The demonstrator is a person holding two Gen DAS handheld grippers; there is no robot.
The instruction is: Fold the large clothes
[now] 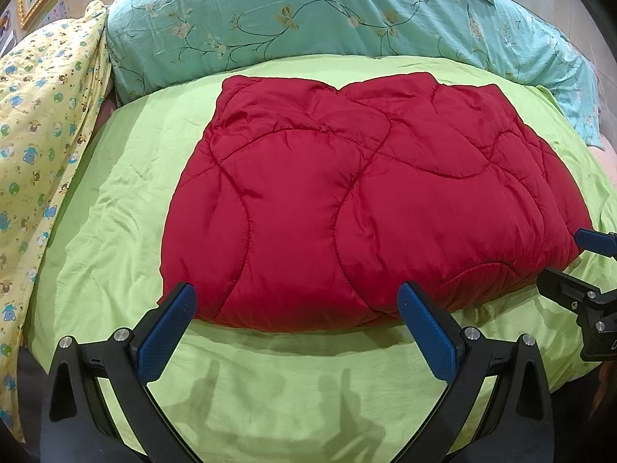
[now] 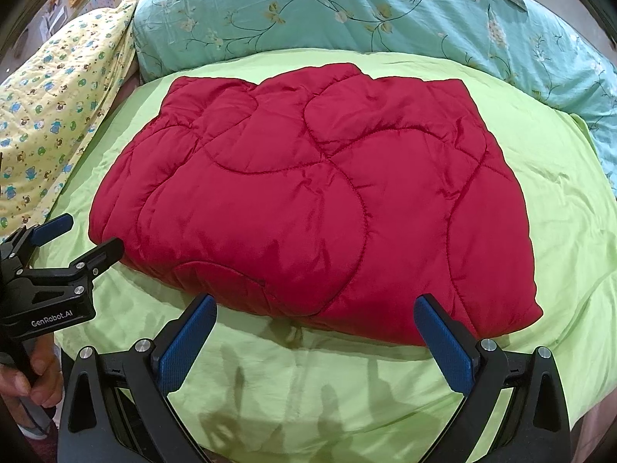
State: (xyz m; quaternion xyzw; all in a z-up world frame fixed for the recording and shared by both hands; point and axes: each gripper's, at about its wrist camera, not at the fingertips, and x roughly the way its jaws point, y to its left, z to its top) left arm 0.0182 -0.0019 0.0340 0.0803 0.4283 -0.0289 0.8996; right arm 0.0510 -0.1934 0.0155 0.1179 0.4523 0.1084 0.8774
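A red quilted garment (image 1: 347, 200) lies folded into a thick rectangle on the lime-green sheet (image 1: 115, 200); it also shows in the right wrist view (image 2: 308, 208). My left gripper (image 1: 297, 301) is open and empty, its blue pads just short of the garment's near edge. It shows from the side at the left of the right wrist view (image 2: 85, 235), by the garment's near left corner. My right gripper (image 2: 314, 308) is open and empty at the near edge, toward the right half. It shows at the right edge of the left wrist view (image 1: 570, 262), by the garment's right corner.
A teal floral pillow (image 1: 308, 19) lies behind the garment. A yellow printed quilt (image 1: 42, 123) is bunched along the left. The green sheet (image 2: 308, 393) spreads in front of the garment. A hand (image 2: 38, 378) holds the left gripper's handle.
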